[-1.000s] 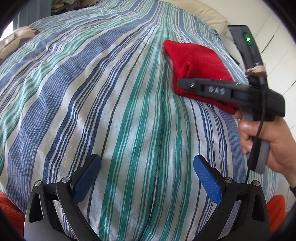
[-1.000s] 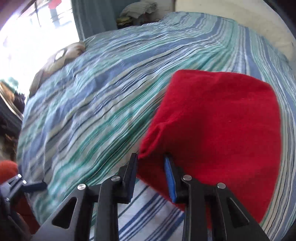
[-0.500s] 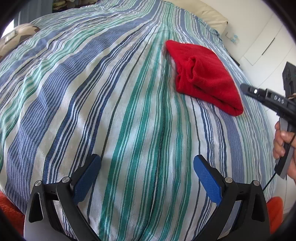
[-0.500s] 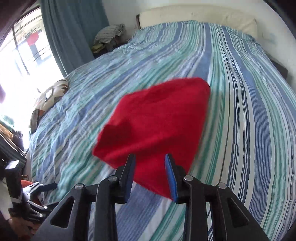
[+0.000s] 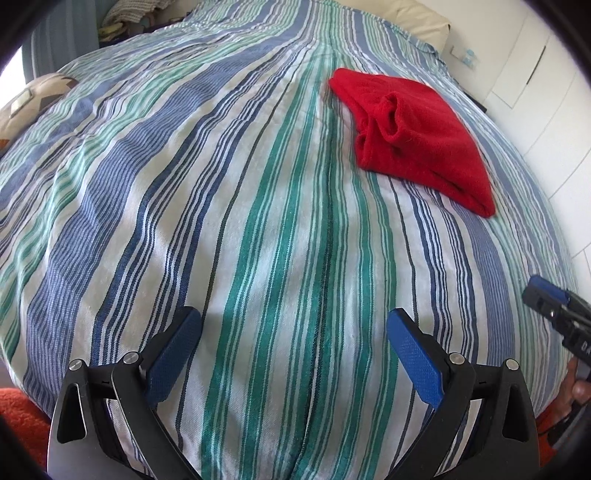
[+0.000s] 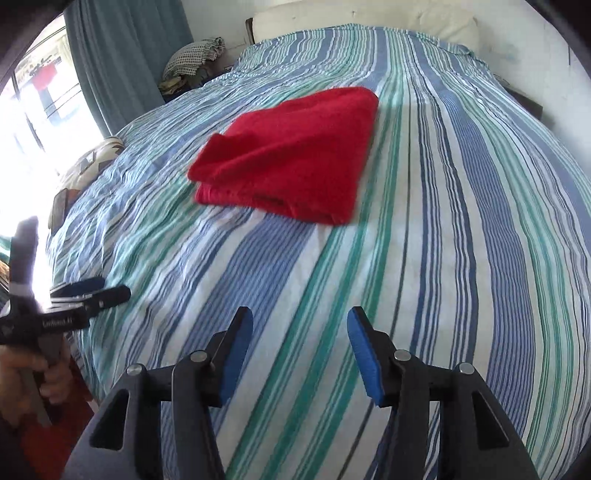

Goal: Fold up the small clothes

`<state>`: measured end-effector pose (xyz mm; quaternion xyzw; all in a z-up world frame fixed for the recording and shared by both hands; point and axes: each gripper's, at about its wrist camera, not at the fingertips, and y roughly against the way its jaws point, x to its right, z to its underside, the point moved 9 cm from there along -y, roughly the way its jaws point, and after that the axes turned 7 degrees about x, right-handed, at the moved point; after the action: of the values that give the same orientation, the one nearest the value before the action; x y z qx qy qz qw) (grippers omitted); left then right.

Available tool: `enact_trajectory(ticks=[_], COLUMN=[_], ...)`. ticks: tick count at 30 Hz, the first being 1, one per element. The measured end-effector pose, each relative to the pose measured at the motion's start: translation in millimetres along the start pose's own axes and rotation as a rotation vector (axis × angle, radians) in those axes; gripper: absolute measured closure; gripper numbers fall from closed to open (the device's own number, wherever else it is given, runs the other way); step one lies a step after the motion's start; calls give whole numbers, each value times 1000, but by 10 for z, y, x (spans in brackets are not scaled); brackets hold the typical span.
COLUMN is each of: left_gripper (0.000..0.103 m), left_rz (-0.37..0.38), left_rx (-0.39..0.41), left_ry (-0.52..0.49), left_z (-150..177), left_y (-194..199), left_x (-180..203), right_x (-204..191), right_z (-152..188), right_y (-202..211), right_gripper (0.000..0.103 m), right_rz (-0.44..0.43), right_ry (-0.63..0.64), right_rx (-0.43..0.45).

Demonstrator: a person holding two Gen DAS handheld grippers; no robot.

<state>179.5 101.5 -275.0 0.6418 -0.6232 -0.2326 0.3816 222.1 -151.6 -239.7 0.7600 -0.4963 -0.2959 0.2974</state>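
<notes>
In your left wrist view, the red garment (image 5: 413, 144) lies folded on the striped bed (image 5: 221, 192) at about 1 o'clock, well apart from your left claw (image 5: 293, 345), whose jaws stand wide apart and empty. In your right wrist view it sits at about 12 o'clock, well ahead of your right claw (image 6: 299, 343), also spread and empty. It looks soft, light and floppy, so I'd pinch a corner or the folded edge.

Solid red garment (image 5: 413, 140), blue-green-white striped bedsheet (image 5: 221, 206), teal curtain (image 6: 122, 62), cream pillow (image 6: 365, 18)
</notes>
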Motion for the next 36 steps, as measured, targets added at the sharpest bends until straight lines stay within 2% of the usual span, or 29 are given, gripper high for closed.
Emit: enact_trajectory(ticks=[3,7,14,18,36], left_gripper=[2,2,2,1,1], left_rz=[-15,-38,-67,-80,-96], left_rx=[-2,-1,3,9,17], left_ry=[-21,-52,-95,-106,-131], left_z=[15,25,52,74,129], left_y=[-5,-21,-46,-68,-40], left_x=[1,18,43,52,67], right_x=[86,161,132,102,38], right_z=[244,399,438,538,714], right_y=[115,184,214,184,108], right_gripper=[35,32,30,22,7], right_rz=[12,31,53,67,66], right_ry=[-86,-137,-115,-70,-41], right_rx=[3,10,25,27,66])
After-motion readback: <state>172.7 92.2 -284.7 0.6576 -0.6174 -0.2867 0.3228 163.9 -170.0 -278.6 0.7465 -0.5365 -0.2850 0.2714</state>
